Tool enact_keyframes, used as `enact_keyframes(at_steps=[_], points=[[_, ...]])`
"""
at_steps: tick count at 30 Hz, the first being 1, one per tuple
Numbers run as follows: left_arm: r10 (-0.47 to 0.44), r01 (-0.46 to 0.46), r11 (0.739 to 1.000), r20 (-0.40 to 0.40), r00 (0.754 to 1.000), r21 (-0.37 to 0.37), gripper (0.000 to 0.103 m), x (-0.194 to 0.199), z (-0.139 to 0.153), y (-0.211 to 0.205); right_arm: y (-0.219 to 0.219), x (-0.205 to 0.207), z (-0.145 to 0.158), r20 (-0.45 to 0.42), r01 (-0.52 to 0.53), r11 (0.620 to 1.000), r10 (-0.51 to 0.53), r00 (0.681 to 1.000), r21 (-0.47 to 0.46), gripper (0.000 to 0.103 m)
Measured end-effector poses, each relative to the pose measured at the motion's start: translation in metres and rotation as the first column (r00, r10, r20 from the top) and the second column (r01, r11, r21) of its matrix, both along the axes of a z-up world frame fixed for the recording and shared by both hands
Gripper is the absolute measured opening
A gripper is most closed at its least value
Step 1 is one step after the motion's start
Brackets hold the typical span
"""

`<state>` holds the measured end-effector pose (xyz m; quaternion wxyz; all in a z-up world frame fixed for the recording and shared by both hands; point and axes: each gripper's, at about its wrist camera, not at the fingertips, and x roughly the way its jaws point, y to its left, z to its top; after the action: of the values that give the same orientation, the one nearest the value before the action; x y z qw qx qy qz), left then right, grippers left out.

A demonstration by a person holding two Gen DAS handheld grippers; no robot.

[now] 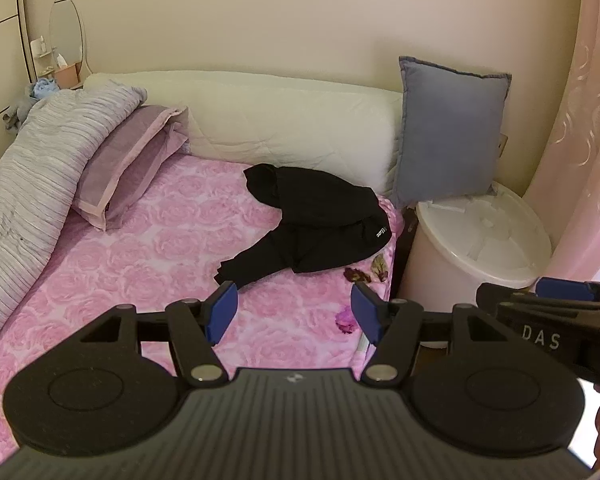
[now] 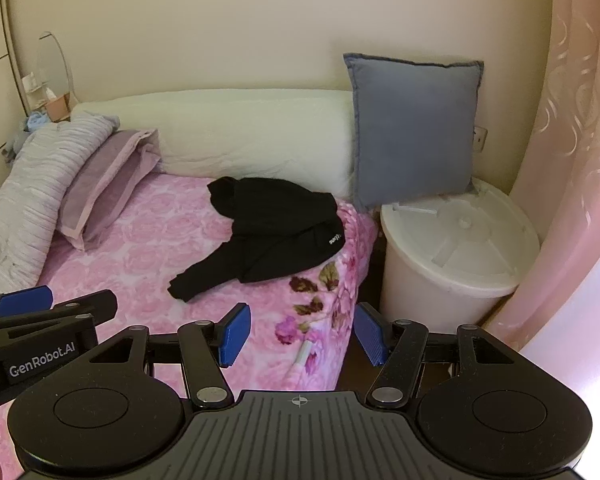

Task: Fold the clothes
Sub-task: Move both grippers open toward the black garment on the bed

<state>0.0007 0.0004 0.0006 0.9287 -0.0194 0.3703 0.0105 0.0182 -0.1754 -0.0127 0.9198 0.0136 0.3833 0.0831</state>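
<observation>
The left tongs [image 1: 294,306] fill the bottom of their frame, blue pads spread wide with nothing between them; the right tongs [image 2: 302,334] stand likewise spread and empty, low in their own frame. Both hang short of the black garment [image 1: 316,226], which lies above the pads near the middle of each frame, on the pink rose-patterned bed [image 1: 148,240], close to its right edge. The garment is bunched in a loose heap with one limb trailing toward the tongs; whether that limb is a sleeve or a trouser leg is hard to tell. By the look of it, no neat fold shows, so spreading flat and folding appear to remain. Open bed stretches to the left of the garment as far as the purple pillow [image 1: 128,160]. On the right the mattress drops off beside a white bin [image 1: 484,240] and a blue cushion [image 1: 448,132], leaving little room there.
</observation>
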Motion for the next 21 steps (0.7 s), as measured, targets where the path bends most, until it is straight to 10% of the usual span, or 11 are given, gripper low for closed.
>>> enact_keyframes(at_steps=[21], points=[[-0.02, 0.02, 0.999, -0.012, 1.0, -0.037, 0.059, 0.015, -0.048, 0.027, 0.02, 0.024, -0.014, -0.029, 0.042, 0.998, -0.043, 0.999, -0.048, 0.061]])
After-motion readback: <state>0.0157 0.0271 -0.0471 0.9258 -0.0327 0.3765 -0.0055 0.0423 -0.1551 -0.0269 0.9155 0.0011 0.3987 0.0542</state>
